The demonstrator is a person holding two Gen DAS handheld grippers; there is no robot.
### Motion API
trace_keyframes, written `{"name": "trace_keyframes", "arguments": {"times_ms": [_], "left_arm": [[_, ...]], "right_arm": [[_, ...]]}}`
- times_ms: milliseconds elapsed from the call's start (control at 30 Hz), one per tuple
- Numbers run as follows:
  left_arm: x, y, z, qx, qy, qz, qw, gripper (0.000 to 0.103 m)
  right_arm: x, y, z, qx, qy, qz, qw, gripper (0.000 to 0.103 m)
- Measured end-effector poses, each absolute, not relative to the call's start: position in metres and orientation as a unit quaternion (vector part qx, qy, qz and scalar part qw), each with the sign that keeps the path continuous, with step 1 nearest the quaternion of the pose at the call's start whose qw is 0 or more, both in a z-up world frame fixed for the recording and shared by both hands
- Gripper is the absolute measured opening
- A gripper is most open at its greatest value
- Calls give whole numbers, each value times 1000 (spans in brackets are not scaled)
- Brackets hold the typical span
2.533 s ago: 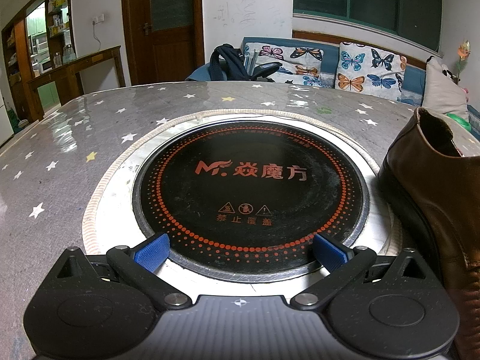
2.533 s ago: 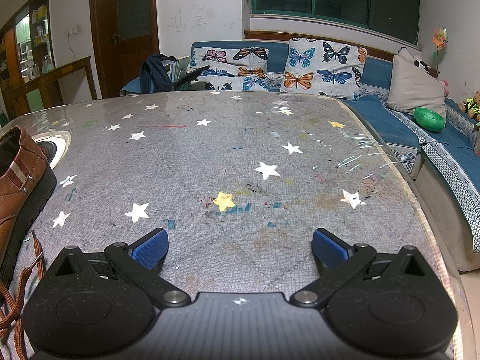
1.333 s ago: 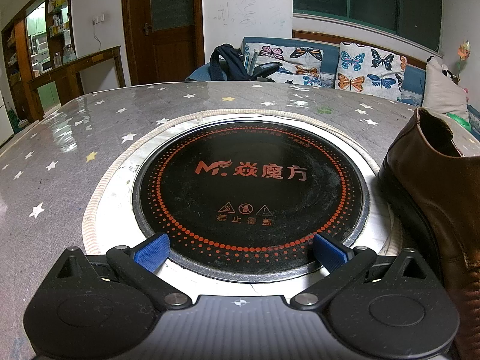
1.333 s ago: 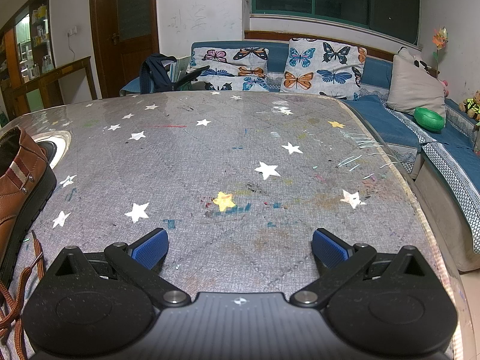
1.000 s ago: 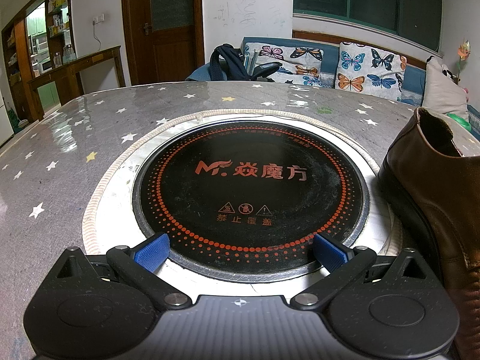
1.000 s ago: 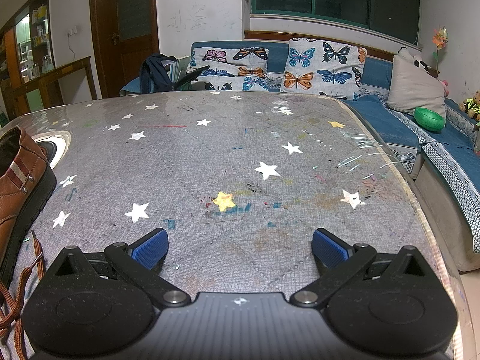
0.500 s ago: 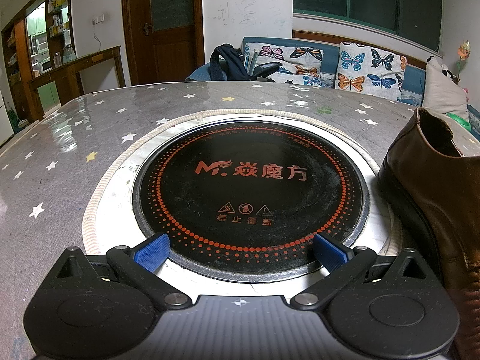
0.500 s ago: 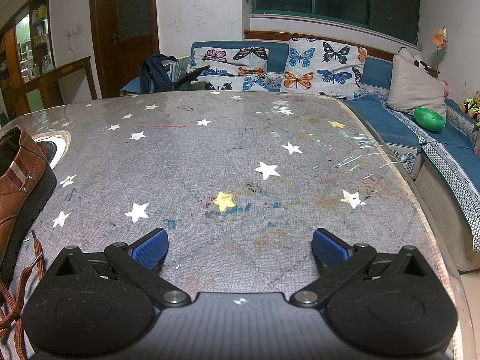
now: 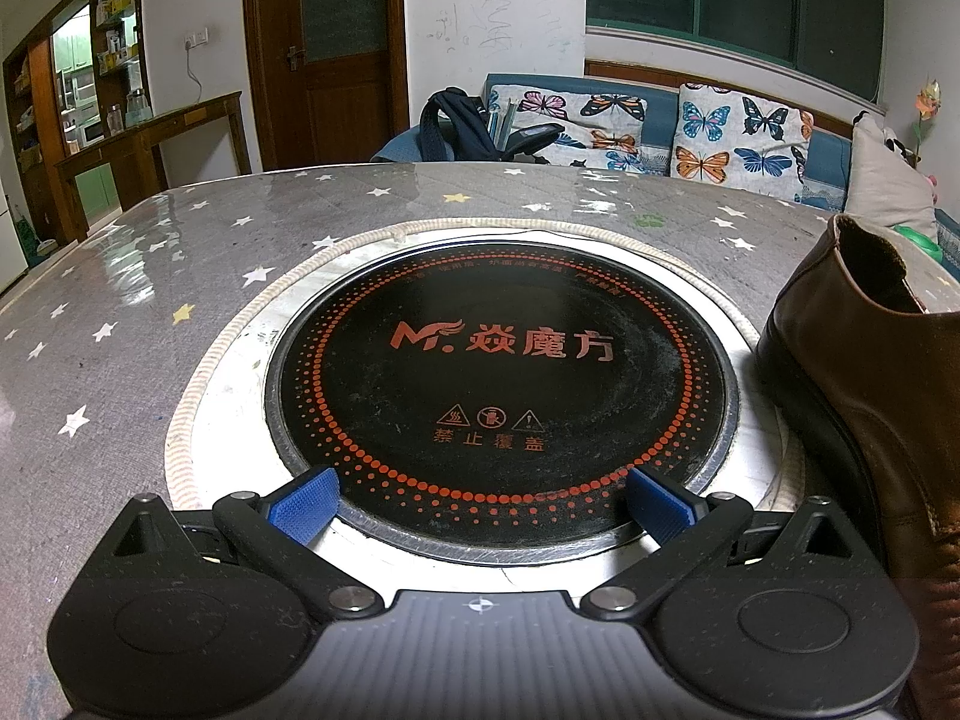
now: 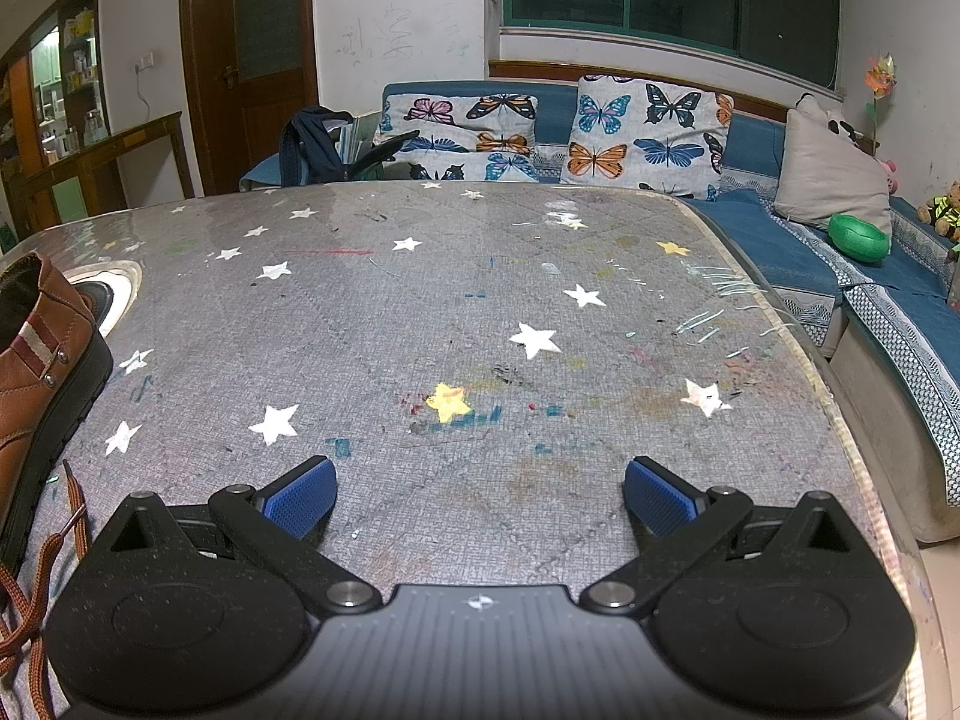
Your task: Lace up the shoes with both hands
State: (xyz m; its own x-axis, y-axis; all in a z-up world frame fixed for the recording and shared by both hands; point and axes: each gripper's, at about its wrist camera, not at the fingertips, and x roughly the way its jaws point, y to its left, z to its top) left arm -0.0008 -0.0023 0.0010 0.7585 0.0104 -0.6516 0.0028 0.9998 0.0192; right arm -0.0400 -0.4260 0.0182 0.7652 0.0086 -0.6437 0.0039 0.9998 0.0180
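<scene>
On the black induction hob (image 9: 501, 378) set into the table, you can read the orange brand mark "M." followed by "焱魔方". Below it you see three small warning symbols over the line "禁止覆盖". You will find scribbles on the white wall (image 9: 492, 24), but they cannot be read.

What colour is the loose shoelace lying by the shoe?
The shoelace is reddish-brown, a shade darker than the tan shoe; it shows best in the right wrist view.
</scene>
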Motion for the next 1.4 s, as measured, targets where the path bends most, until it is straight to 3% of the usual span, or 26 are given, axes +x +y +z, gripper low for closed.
{"name": "trace_keyframes", "arguments": {"times_ms": [1400], "left_arm": [[-3, -2, 3, 12, 357, 10, 934, 103]], "right_arm": [[-62, -420, 41, 10, 350, 32, 936, 103]]}}
